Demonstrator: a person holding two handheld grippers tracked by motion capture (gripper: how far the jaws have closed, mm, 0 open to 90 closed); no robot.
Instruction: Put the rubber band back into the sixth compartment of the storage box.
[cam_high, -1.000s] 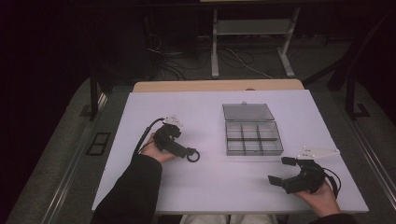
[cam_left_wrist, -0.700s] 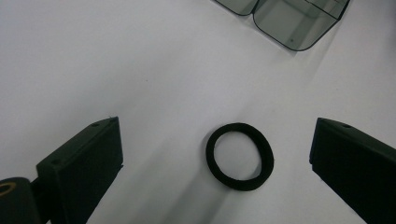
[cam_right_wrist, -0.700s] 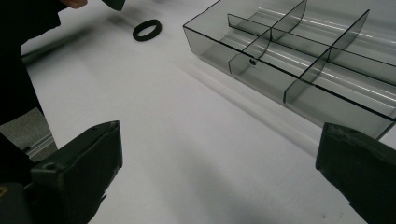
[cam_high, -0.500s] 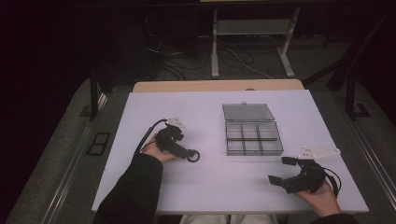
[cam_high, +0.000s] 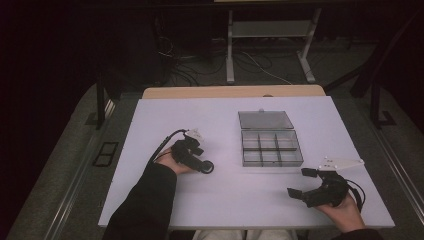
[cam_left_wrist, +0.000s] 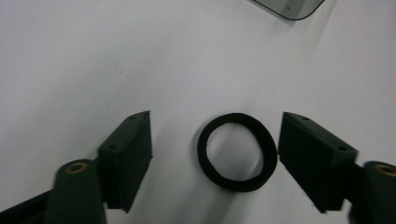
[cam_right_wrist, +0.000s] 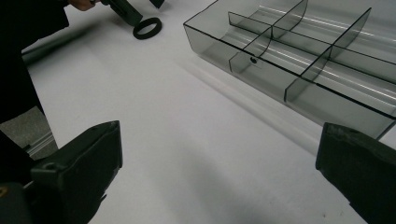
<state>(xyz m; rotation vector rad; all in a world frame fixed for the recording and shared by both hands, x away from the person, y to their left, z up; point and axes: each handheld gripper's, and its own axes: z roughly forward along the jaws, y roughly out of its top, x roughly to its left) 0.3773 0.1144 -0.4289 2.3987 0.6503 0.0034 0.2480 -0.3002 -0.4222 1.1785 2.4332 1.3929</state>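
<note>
- High view: on the white desk (cam_high: 225, 200), the left gripper (cam_high: 200, 161) rests beside a black ring (cam_high: 206, 167), left of the clear compartment box (cam_high: 271, 147); the right gripper (cam_high: 301, 183) sits near the desk's front right, jaws spread.
- Left gripper view: the ring (cam_left_wrist: 236, 151) lies flat between the spread jaws; whether the right one touches it, I cannot tell.
- Right gripper view: jaws wide apart, the box (cam_right_wrist: 299, 60) ahead, the ring (cam_right_wrist: 147, 28) far off.

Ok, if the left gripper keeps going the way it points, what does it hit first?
The black ring, most likely. It lies flat on the white table between the open left gripper, touching neither jaw. Beyond it the clear box sits farther off; depth is uncertain.
</note>
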